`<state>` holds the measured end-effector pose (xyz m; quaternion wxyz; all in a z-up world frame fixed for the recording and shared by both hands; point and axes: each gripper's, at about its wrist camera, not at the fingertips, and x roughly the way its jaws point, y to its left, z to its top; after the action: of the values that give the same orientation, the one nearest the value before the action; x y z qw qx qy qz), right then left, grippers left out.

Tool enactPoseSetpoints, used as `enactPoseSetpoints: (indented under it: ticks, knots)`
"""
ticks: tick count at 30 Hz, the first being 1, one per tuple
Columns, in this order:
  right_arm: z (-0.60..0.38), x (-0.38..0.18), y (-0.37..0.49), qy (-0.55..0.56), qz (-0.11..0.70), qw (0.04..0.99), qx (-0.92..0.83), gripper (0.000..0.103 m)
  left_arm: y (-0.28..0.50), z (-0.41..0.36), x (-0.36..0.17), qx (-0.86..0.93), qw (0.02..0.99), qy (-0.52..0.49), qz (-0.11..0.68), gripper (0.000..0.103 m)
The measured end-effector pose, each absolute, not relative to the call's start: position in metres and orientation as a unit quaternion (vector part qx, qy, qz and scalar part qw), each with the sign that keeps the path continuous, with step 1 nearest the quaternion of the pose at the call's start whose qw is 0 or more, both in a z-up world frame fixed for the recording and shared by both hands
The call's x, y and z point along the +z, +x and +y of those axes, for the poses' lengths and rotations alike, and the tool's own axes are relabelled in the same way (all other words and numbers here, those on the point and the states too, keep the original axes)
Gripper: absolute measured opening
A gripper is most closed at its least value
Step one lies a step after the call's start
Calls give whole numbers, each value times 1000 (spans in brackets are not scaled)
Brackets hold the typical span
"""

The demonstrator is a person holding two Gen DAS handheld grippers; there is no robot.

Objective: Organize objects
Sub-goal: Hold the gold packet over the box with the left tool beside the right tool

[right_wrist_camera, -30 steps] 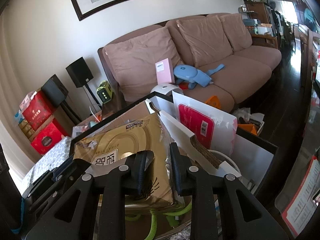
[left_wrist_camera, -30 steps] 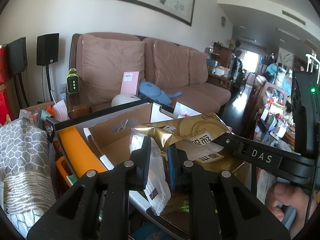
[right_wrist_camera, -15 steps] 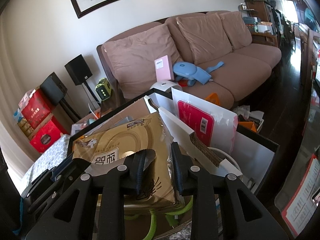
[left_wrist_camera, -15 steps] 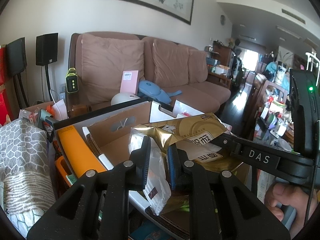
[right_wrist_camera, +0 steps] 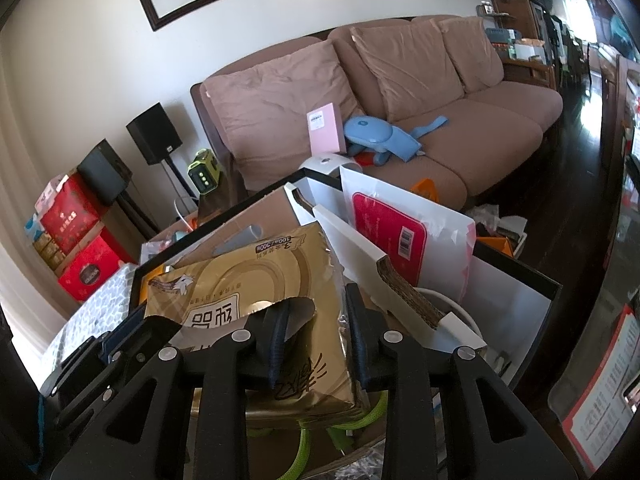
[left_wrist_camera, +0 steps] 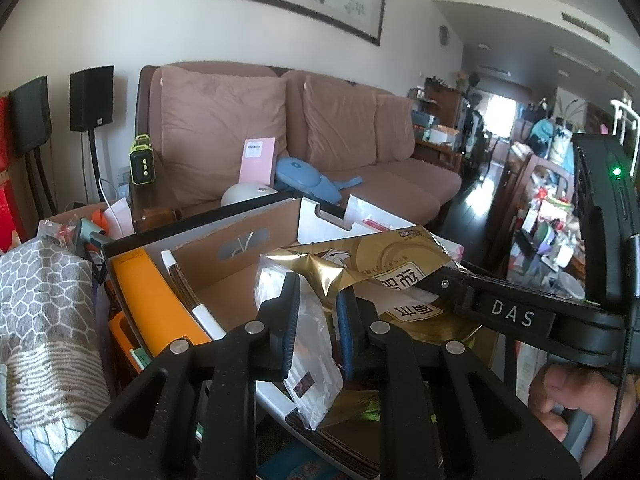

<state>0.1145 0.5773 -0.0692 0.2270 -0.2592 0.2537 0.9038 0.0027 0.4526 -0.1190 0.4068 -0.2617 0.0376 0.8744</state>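
Observation:
A gold tissue pack [left_wrist_camera: 400,252] hangs over an open cardboard box [left_wrist_camera: 224,256], held from both sides. My left gripper [left_wrist_camera: 316,292] is shut on the pack's crumpled clear and gold wrapper end [left_wrist_camera: 308,344]. In the right wrist view my right gripper [right_wrist_camera: 316,320] is shut on the near corner of the same pack [right_wrist_camera: 256,276], with one finger [right_wrist_camera: 276,344] under a torn flap and the other outside. The right gripper's black body reaches in from the right of the left wrist view, with a person's hand [left_wrist_camera: 560,400] on its handle.
The cardboard box stands inside a black-rimmed white bin [right_wrist_camera: 516,312]. An orange folder [left_wrist_camera: 148,296] leans at its left and a white bag with a red label [right_wrist_camera: 400,232] at its right. A green cord [right_wrist_camera: 360,416] lies below the pack. A brown sofa [right_wrist_camera: 460,120] stands behind.

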Motion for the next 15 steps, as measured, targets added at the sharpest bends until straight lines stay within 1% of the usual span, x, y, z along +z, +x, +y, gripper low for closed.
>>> enactPoseSetpoints:
  ticks: [15]
  knots:
    - [578, -69, 115, -260, 255, 227, 903, 30, 1, 456, -124, 872, 405, -272, 43, 17]
